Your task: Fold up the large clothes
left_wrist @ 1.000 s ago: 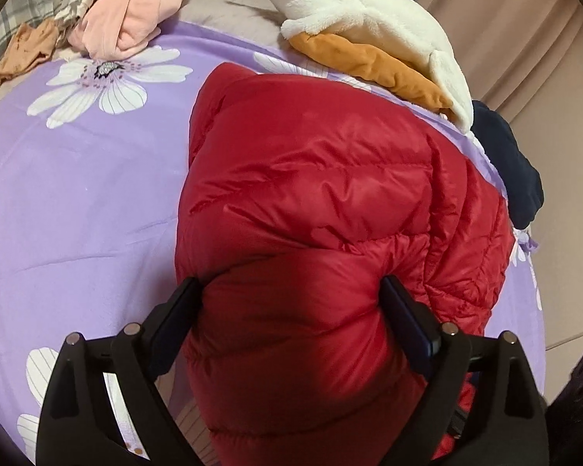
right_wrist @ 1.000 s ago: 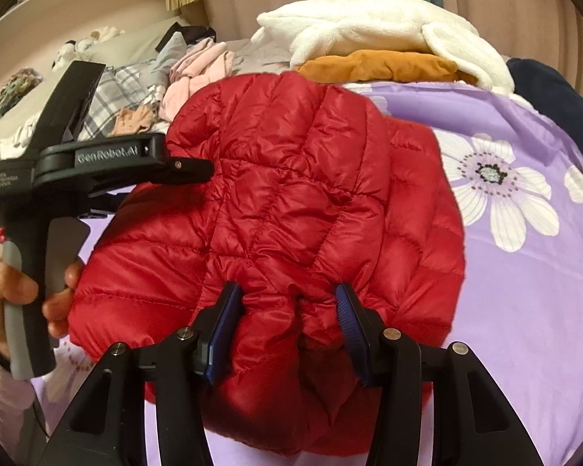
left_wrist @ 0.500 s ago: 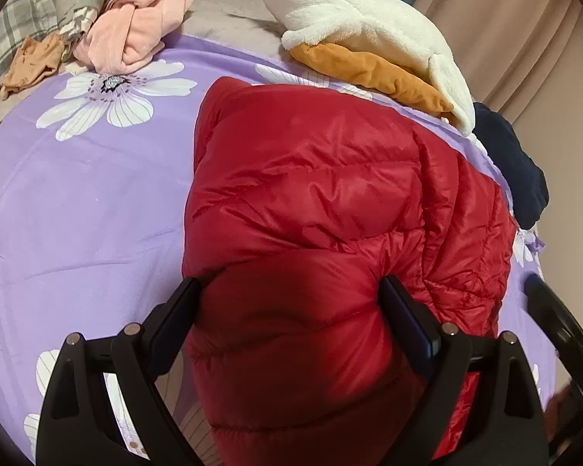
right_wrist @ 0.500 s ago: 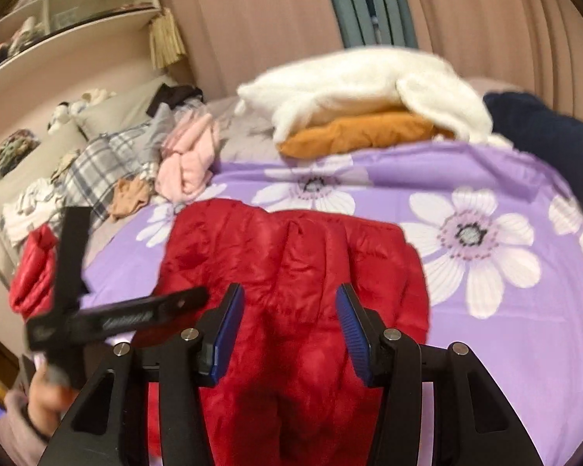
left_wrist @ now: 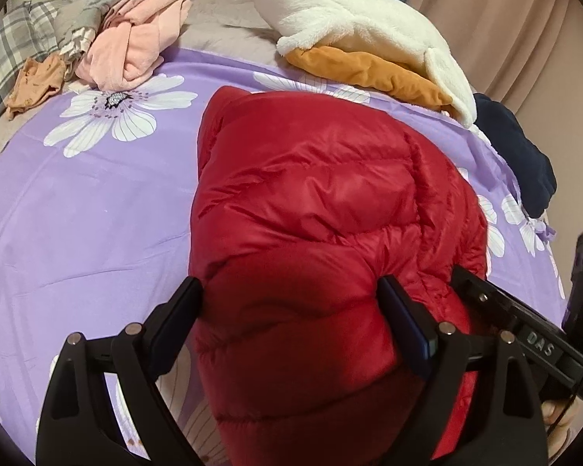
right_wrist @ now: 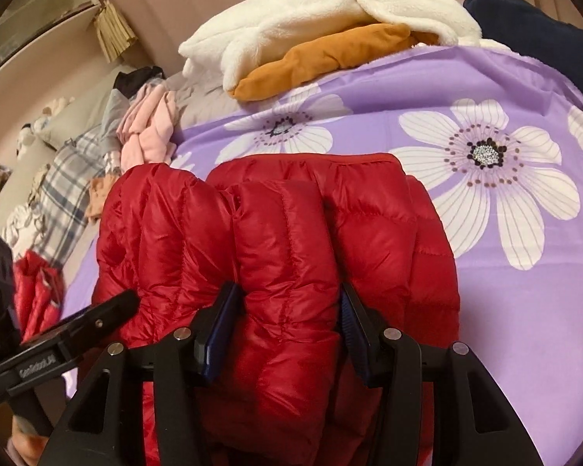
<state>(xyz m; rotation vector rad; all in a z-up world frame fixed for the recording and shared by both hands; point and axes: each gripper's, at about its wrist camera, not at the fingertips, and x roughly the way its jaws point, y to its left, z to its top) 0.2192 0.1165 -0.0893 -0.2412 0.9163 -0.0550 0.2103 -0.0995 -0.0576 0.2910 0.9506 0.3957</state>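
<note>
Gripping red jacket [left_wrist: 322, 209], both claws.

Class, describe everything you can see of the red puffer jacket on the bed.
The red puffer jacket is shiny, quilted in stitched padded channels, and looks like thin nylon. It lies bunched and partly folded on the purple flowered bedsheet. Its near edge bulges between the fingers of the left gripper and of the right gripper. Nothing else touches it.
</note>
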